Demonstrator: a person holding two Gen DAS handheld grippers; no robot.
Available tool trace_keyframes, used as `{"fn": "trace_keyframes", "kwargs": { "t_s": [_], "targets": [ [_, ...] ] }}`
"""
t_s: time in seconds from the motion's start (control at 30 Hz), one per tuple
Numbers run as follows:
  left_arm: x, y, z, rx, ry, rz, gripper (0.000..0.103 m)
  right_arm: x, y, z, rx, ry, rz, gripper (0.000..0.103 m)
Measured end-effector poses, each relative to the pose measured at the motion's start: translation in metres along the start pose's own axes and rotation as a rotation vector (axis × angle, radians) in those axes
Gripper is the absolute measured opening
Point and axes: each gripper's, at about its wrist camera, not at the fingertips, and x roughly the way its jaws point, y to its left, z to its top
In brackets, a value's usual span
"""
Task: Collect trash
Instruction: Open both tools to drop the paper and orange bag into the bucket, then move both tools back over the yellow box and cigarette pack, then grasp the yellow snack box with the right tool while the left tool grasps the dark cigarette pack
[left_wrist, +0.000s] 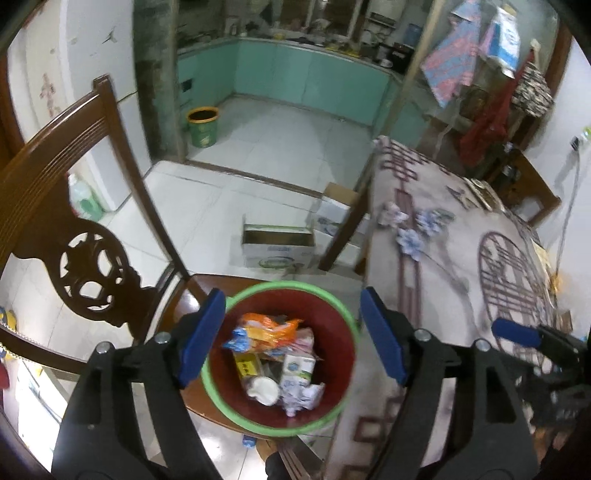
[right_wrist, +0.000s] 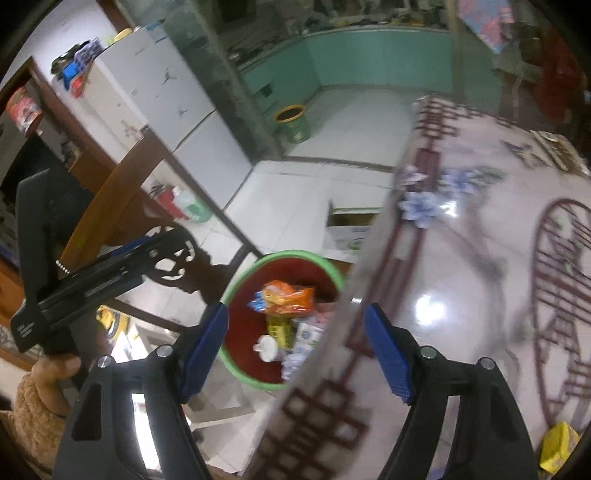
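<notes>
Between the blue pads of the left tool (left_wrist: 291, 336), which sits wide open with nothing in it, you look straight down into the trash bin (left_wrist: 236, 410), a red bucket with a green rim parked on the wooden chair (left_wrist: 51, 206) seat just off the bench's near-left edge. It's already got an orange snack bag (left_wrist: 271, 328), a white carton (left_wrist: 297, 367) and a little white cup (left_wrist: 263, 391) inside.

The right tool (right_wrist: 295, 350) is also gaping and empty, hovering over that same bench edge with the bin below and left of it.

What's left to grab, I'd say, is the crumpled wrappers (left_wrist: 410, 240), blue-and-white wads near the far-left corner of the patterned bench (left_wrist: 461, 295), well ahead of both tools. They look feather-light and squishy, so they should crush in the pads rather than slip; I'd pinch across the fattest part of a wad, since the glossy bench top probably lets them skate if you nudge them sideways. Nothing fragile there.

A yellow packet (right_wrist: 557, 446) also sits by the near edge, close on the right tool's right side, flat-ish, so I'd take it by a raised edge.
</notes>
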Motion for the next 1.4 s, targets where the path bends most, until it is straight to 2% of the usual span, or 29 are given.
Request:
{"fn": "trace_keyframes", "kwargs": {
  "t_s": [0.13,0.3,0.43,0.5,0.63,0.73,0.87,0.93,0.97,1.07,1.17,1.3,1.4],
  "targets": [
    [-0.003,-0.042,-0.014,0.070,0.023,-0.044,0.074,-0.028,-0.041,-0.022,0.066,-0.017,-0.071,0.074],
    [-0.007,-0.106,-0.036,0.147,0.043,-0.112,0.080,-0.074,-0.114,-0.067,0.101,0.006,-0.223,0.077],
    [-0.009,-0.164,-0.058,0.199,0.069,-0.165,0.081,-0.114,-0.187,-0.108,0.082,0.088,-0.373,0.077],
    [-0.008,-0.190,-0.071,0.204,0.100,-0.204,0.081,-0.128,-0.217,-0.129,0.057,0.152,-0.413,0.077],
    [-0.004,-0.250,-0.104,0.228,0.168,-0.262,0.085,-0.142,-0.260,-0.169,-0.076,0.318,-0.469,0.077],
    [0.000,-0.290,-0.125,0.229,0.220,-0.297,0.085,-0.138,-0.276,-0.195,-0.240,0.420,-0.467,0.077],
    [0.003,-0.329,-0.143,0.253,0.251,-0.290,0.085,-0.115,-0.285,-0.217,-0.452,0.461,-0.510,0.074],
    [0.003,-0.345,-0.150,0.277,0.262,-0.286,0.085,-0.106,-0.287,-0.219,-0.491,0.453,-0.480,0.068],
    [0.004,-0.353,-0.153,0.292,0.268,-0.287,0.085,-0.102,-0.289,-0.219,-0.501,0.444,-0.458,0.057],
    [0.004,-0.370,-0.160,0.360,0.262,-0.283,0.085,-0.098,-0.297,-0.207,-0.493,0.411,-0.436,0.051],
    [0.005,-0.390,-0.168,0.495,0.234,-0.280,0.089,-0.110,-0.320,-0.182,-0.361,0.342,-0.359,0.040],
    [0.012,-0.426,-0.190,0.721,0.228,-0.333,0.094,-0.130,-0.362,-0.160,-0.114,0.264,-0.251,0.038],
    [0.026,-0.453,-0.216,0.921,0.257,-0.340,0.094,-0.140,-0.385,-0.158,-0.030,0.238,-0.212,0.038]
  ]
}}
